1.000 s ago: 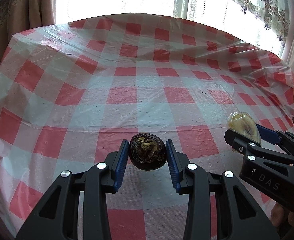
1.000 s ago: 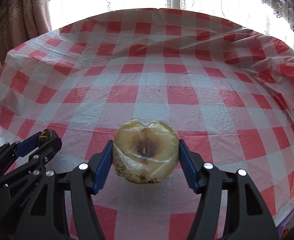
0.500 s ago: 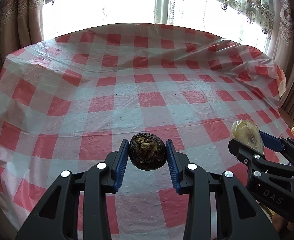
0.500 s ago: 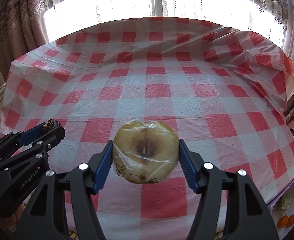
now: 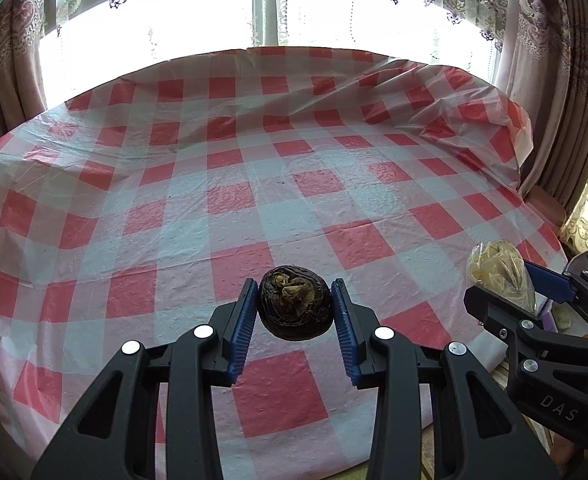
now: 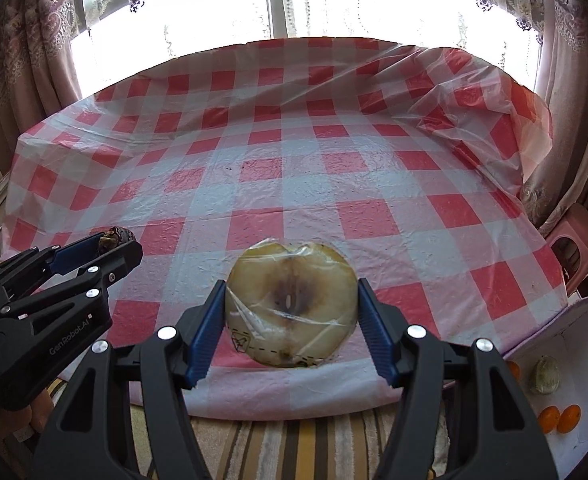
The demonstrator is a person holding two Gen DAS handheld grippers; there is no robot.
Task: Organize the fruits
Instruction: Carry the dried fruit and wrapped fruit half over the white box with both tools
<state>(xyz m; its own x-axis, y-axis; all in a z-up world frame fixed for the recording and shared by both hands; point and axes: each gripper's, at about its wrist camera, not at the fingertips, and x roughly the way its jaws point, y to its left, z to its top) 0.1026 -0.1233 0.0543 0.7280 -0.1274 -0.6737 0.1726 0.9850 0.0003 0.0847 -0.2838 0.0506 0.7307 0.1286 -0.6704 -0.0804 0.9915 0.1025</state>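
Observation:
My left gripper [image 5: 295, 307] is shut on a dark wrinkled round fruit [image 5: 294, 304] and holds it above the near edge of the table. My right gripper [image 6: 290, 309] is shut on a pale halved fruit wrapped in clear film [image 6: 290, 304], cut face toward the camera, also above the near edge. The right gripper with the wrapped fruit [image 5: 500, 270] shows at the right of the left wrist view. The left gripper with the dark fruit [image 6: 113, 237] shows at the left of the right wrist view.
The table wears a red and white checked plastic cloth [image 5: 253, 184], rumpled at the far right corner [image 6: 494, 96]. A white box [image 6: 566, 360] at lower right holds two small oranges [image 6: 558, 419] and a pale green fruit [image 6: 545, 369]. A pink stool [image 6: 574, 240] stands right of the table. Curtains and a bright window are behind.
Both grippers have pulled back and up from the table with their fruits still held; more of the table, the floor and the box at the right have come into view.

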